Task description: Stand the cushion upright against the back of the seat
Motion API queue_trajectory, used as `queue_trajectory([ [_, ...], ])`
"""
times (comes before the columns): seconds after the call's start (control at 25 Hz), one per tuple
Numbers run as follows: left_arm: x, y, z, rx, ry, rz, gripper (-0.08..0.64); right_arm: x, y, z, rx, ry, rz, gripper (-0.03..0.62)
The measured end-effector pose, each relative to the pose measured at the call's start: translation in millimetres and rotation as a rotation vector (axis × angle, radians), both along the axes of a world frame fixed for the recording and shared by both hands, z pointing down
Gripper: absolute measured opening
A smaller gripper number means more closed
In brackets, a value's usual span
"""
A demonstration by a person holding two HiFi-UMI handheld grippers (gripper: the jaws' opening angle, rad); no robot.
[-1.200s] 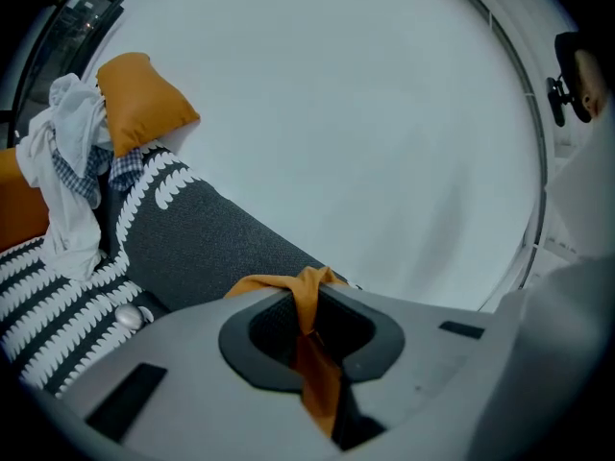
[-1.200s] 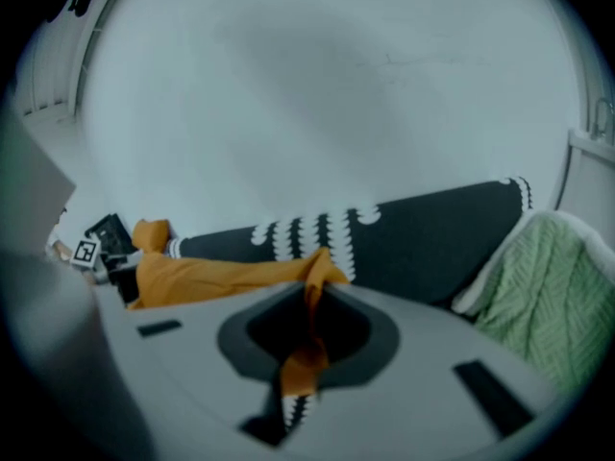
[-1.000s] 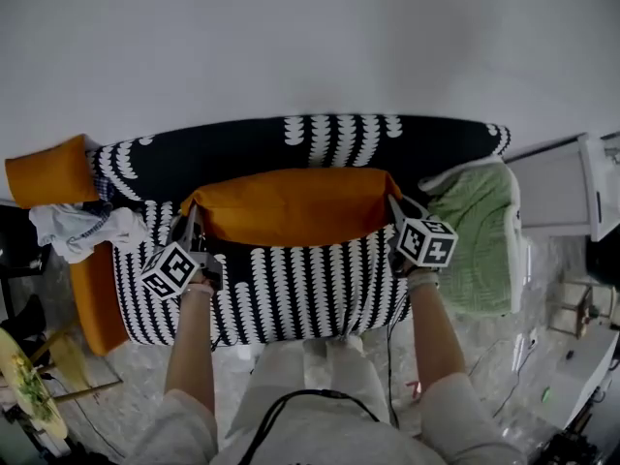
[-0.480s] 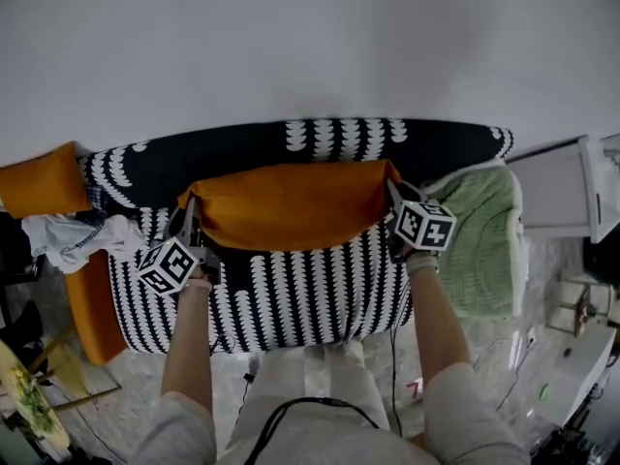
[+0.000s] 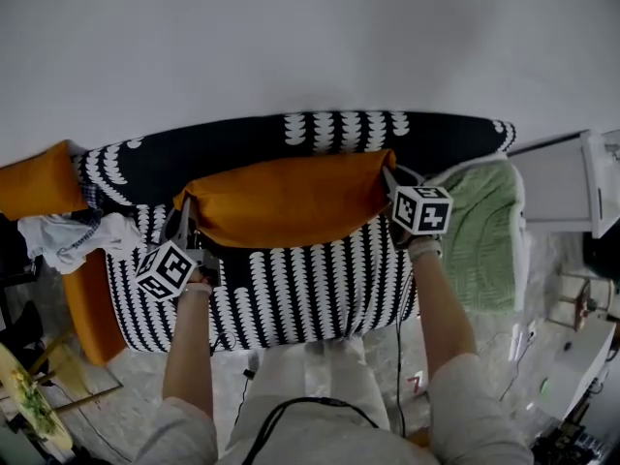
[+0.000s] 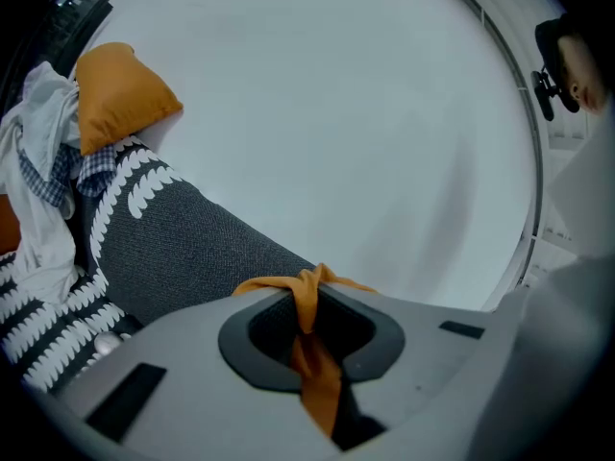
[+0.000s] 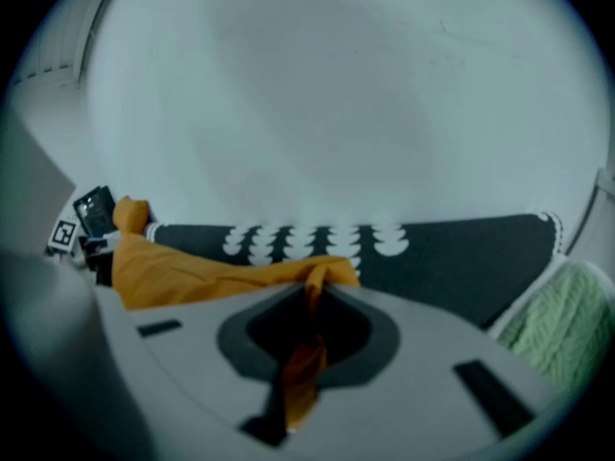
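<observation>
The seat (image 5: 291, 294), a long sofa under a black cover printed with white scallops, ran along a plain white wall (image 5: 310, 37), and its back (image 5: 232, 153) formed a dark band at the far edge. The orange cushion (image 5: 286, 201) lay lengthwise across the middle. Its long upper edge was close to the back, and its face leaned rather than stood fully upright, so far as the head view showed. A green throw (image 5: 484, 235) occupied the right end; a second orange cushion (image 5: 39, 177) and loose white clothing (image 5: 68, 235) occupied the left. The left gripper (image 5: 184, 223) held the cushion's left end and the right gripper (image 5: 390, 180) its right end. In each gripper view the fingers stood almost together, pinching a fold of orange fabric at a corner. To finish the step well, both hands would probably need to raise the ends evenly, seat the lower edge in the crease below the back, and release only once the cushion leaned there unaided. A pinch on thin fabric alone could slip or twist.
</observation>
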State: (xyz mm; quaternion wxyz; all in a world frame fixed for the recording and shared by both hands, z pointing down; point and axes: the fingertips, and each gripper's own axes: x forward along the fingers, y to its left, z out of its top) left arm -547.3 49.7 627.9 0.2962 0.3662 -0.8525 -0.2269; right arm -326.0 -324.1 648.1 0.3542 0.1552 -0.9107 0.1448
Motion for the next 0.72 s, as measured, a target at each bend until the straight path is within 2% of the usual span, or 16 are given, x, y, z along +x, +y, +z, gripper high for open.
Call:
queue_trajectory([
  [0.16, 4, 6, 0, -0.009, -0.026, -0.022, 0.054, 1, 5, 0, -0.005, -0.012, -0.045, 0.040],
  [0.4, -1, 0, 3, 0.011, -0.031, -0.003, 0.054, 13, -9, 4, -0.123, -0.112, 0.098, 0.040],
  [0.6, 1, 0, 3, 0.048, -0.067, 0.030, 0.055, 14, -8, 3, -0.067, -0.099, 0.106, 0.041],
  [0.72, 3, -2, 1, 0.017, -0.104, 0.052, 0.055, 16, -10, 3, -0.047, -0.094, 0.127, 0.041],
])
